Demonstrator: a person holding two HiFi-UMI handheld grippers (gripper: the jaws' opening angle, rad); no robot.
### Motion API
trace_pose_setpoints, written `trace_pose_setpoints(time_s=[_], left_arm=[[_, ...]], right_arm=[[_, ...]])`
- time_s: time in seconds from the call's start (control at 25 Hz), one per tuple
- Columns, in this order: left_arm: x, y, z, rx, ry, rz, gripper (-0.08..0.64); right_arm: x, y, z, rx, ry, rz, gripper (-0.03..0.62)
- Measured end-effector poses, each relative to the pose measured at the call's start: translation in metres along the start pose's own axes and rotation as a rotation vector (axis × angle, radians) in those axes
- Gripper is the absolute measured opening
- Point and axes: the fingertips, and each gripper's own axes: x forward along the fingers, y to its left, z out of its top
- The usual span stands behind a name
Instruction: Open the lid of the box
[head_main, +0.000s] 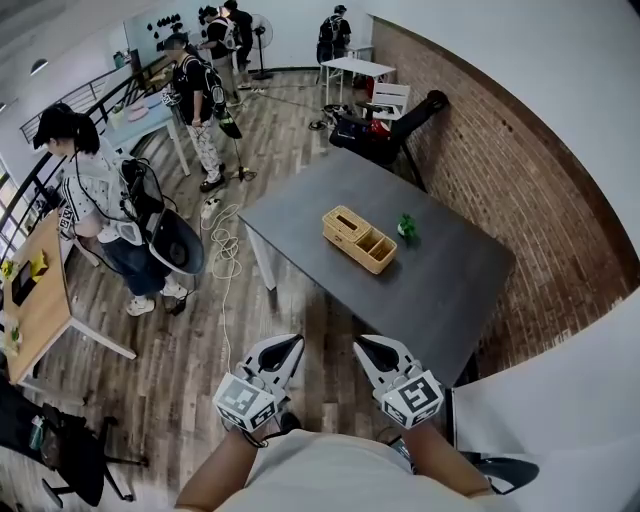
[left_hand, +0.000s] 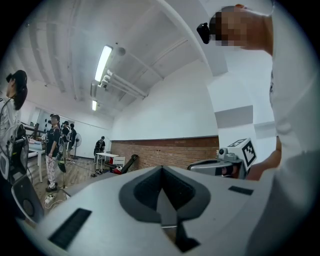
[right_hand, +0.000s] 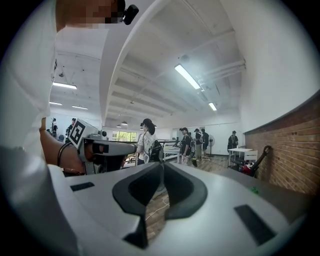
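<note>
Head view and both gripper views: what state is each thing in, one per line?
box: lid looks down, flat over its slotted end; untouched on the table.
left gripper: shut, empty, short of the table.
right gripper: shut, empty, short of the table.
small green thing: on the table beside the box, apart from it.

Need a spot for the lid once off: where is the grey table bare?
The dark grey rectangular table is bare over its near half, between the tan wooden compartment box and the near edge, and at the far-left corner beyond the box. It is tight only on the brick-wall side, where a small green object sits close beside the box.
</note>
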Motion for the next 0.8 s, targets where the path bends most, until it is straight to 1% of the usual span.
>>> trace_pose_setpoints(time_s=[0.32,0.52,0.68,0.8], left_arm=[[-0.002,0.055,0.000,-0.010,0.024,-0.064,0.011],[-0.013,0.085,0.008,-0.007,0.023,-0.096,0.011],[-0.024,0.108,0.002,-0.008,0.027,-0.103,0.011],[-0.024,0.122,0.001,-0.011,0.028,-0.101,0.011]], right_arm=[[0.061,0.007,-0.001,0.024,0.018,-0.021,0.079],[0.097,0.021,-0.004,0.034,0.036,-0.029,0.121],[0.123,0.031,-0.003,0.023,0.041,-0.027,0.136],[0.136,0.030,-0.007,0.028,0.046,-0.027,0.147]])
